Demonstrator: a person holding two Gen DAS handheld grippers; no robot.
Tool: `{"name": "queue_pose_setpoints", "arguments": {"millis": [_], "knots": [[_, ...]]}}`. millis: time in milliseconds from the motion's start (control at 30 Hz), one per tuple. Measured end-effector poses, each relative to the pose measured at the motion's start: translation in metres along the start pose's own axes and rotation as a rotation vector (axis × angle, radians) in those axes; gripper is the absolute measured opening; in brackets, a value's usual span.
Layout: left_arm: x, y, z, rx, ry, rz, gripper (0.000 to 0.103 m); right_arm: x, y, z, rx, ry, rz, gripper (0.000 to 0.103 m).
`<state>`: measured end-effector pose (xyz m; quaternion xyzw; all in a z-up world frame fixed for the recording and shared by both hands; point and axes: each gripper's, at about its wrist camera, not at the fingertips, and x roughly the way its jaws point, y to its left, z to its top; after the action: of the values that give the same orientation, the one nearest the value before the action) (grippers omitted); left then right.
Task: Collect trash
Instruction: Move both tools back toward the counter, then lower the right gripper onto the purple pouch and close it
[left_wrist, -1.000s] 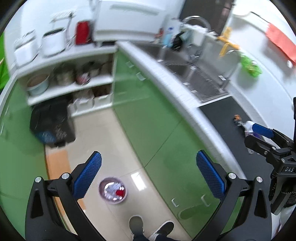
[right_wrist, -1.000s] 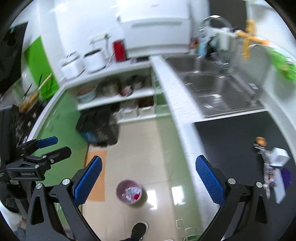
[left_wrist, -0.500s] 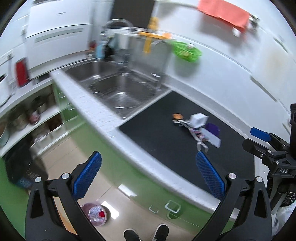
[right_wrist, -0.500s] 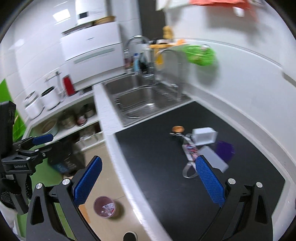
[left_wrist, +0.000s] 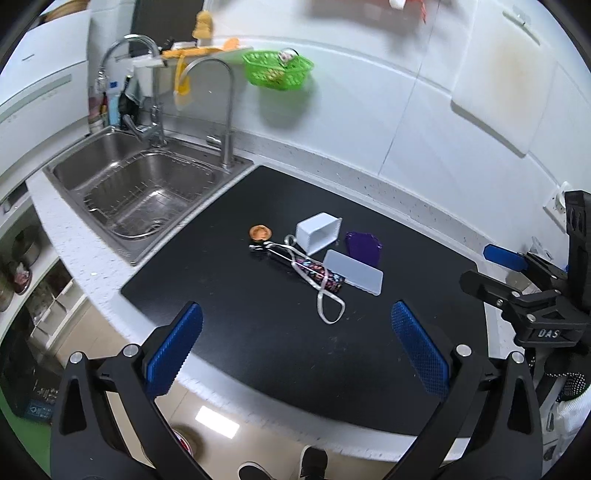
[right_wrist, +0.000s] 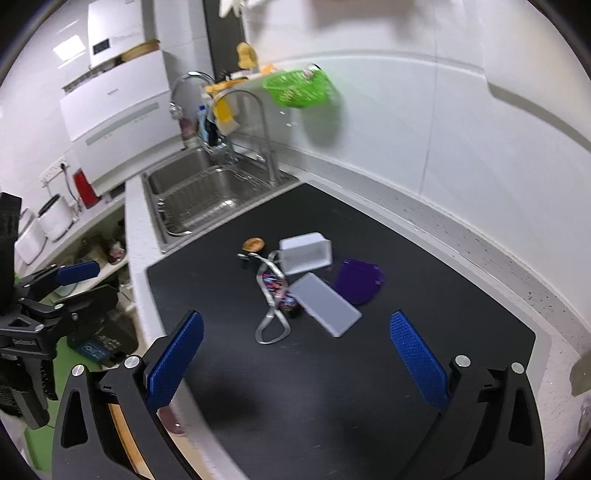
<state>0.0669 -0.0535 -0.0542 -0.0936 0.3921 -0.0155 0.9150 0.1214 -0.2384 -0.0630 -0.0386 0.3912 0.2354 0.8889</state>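
Observation:
Several bits of trash lie together on a black counter mat (left_wrist: 229, 306) (right_wrist: 424, 317): a white box on its side (left_wrist: 319, 232) (right_wrist: 306, 253), a flat grey lid (left_wrist: 353, 271) (right_wrist: 324, 303), a purple pouch (left_wrist: 362, 248) (right_wrist: 358, 281), a colourful wrapper with a grey lanyard (left_wrist: 321, 284) (right_wrist: 275, 291) and an orange cap (left_wrist: 260, 232) (right_wrist: 253, 244). My left gripper (left_wrist: 297, 350) hovers open short of them, empty. My right gripper (right_wrist: 295, 356) is open and empty too, also short of the pile. A small pink bin (left_wrist: 184, 441) (right_wrist: 170, 419) stands on the floor below the counter edge.
A steel sink (left_wrist: 129, 184) (right_wrist: 199, 195) with taps lies left of the mat. A green basket (left_wrist: 277, 70) (right_wrist: 299, 86) hangs on the white wall. Shelves with pots (right_wrist: 103, 243) and a black bag (right_wrist: 107, 328) are lower left.
Both grippers have swung up from the floor and cabinets towards the counter, so the trash pile now sits centred ahead of them. Both stay open.

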Motion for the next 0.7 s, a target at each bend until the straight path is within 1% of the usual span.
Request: {"name": "queue_pose_setpoints", "arguments": {"millis": [200,400,700], "knots": [[0.043,-0.010,0.007,-0.015,0.048,0.012,0.100,0.040,-0.036,0.009,-0.004,0.055,-0.011,0.097],[0.080,-0.011,0.011,-0.043,0.094,0.041,0.100,0.087,-0.060,0.021,-0.032,0.102,-0.007,0.097],[0.119,-0.012,0.007,-0.080,0.145,0.061,0.100,0.159,-0.088,0.031,-0.044,0.164,-0.011,0.097]]}}
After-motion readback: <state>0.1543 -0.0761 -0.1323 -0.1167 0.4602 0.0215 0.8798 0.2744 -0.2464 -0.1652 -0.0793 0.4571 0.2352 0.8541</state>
